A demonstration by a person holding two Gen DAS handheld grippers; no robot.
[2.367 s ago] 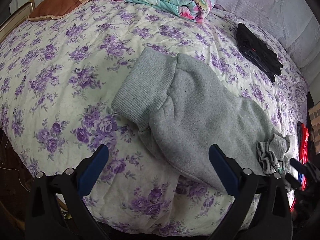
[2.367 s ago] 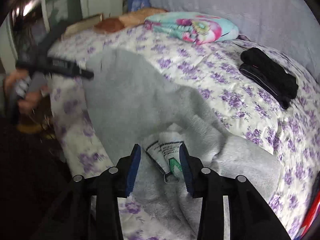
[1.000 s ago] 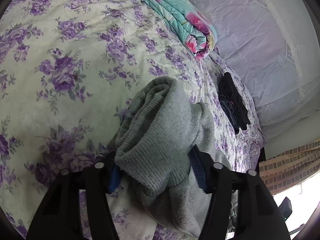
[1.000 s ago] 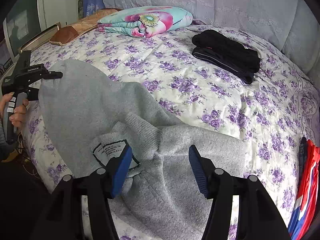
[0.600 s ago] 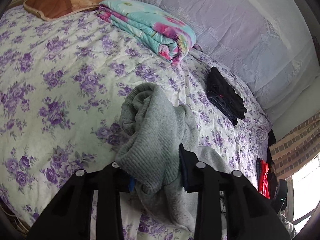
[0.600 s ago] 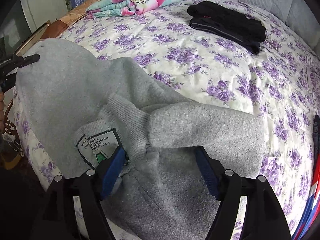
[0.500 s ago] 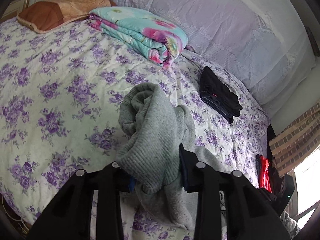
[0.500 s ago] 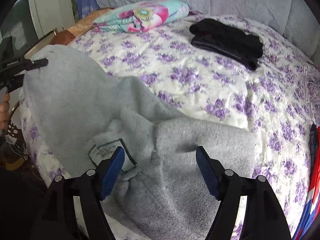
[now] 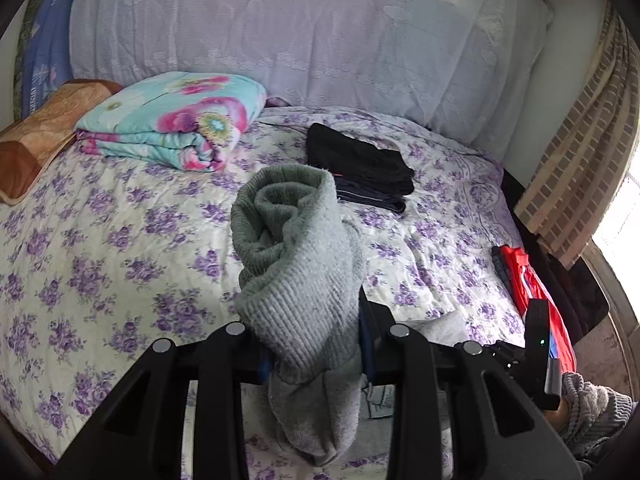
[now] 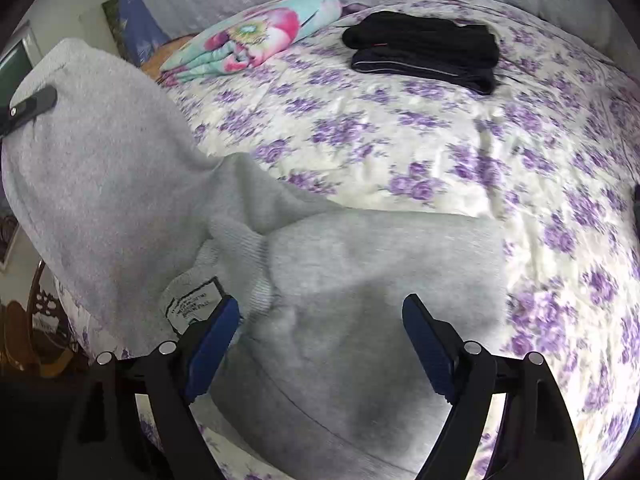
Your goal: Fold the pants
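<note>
The grey sweatpants (image 10: 360, 272) lie near the front edge of the floral bedspread (image 10: 440, 140), white care label (image 10: 196, 300) showing at the waistband. My left gripper (image 9: 314, 344) is closing, its pads pressed on the bunched ribbed cuff (image 9: 296, 240), which it holds up off the bed. In the right wrist view that leg hangs as a raised sheet at the left, pinched by a left finger (image 10: 32, 106). My right gripper (image 10: 320, 308) hovers over the pants' seat, jaws opening wide, the fabric below untouched by the pads.
A folded turquoise floral blanket (image 9: 172, 120) and a brown pillow (image 9: 44, 128) lie at the back left. Folded black clothes (image 9: 360, 168) sit mid-back. Red garments (image 9: 528, 280) hang off the right edge. A lilac lace headboard cover (image 9: 320, 40) stands behind.
My left gripper has risen and rolled with the cuff in it, lifting the leg off the bed. The right gripper's jaws have widened and shifted over the pants.
</note>
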